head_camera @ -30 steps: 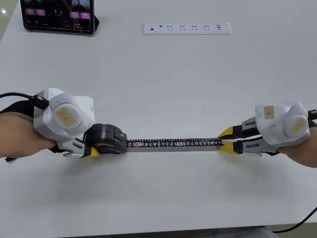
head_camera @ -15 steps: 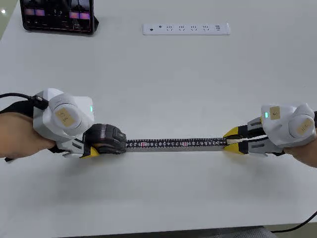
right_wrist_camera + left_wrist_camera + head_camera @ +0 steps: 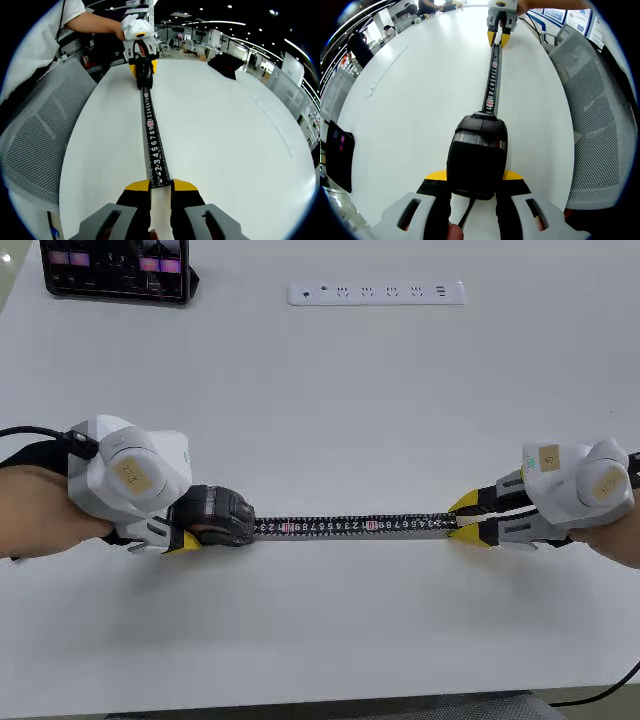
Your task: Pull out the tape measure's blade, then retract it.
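The black tape measure case (image 3: 215, 517) rests on the white table (image 3: 330, 410) at the left, with my left gripper (image 3: 186, 539) shut around its rear. Its numbered blade (image 3: 355, 526) runs straight to the right, low over the table. My right gripper (image 3: 463, 523) is shut on the blade's end. In the left gripper view the case (image 3: 477, 155) sits between the yellow-tipped jaws of my left gripper (image 3: 475, 176), and the blade (image 3: 491, 85) leads off to the right gripper (image 3: 499, 22). In the right gripper view my right gripper (image 3: 161, 186) pinches the blade (image 3: 152, 145), which reaches back to the case (image 3: 144, 67).
A white power strip (image 3: 377, 294) lies at the back of the table and a dark lit-up tablet (image 3: 115, 268) stands at the back left. A black cable (image 3: 30, 432) trails from the left gripper. A grey mesh chair (image 3: 600, 125) stands along the near table edge.
My right gripper has drawn the blade's end a little farther right, so more blade is out of the case. The left gripper and case have stayed in place.
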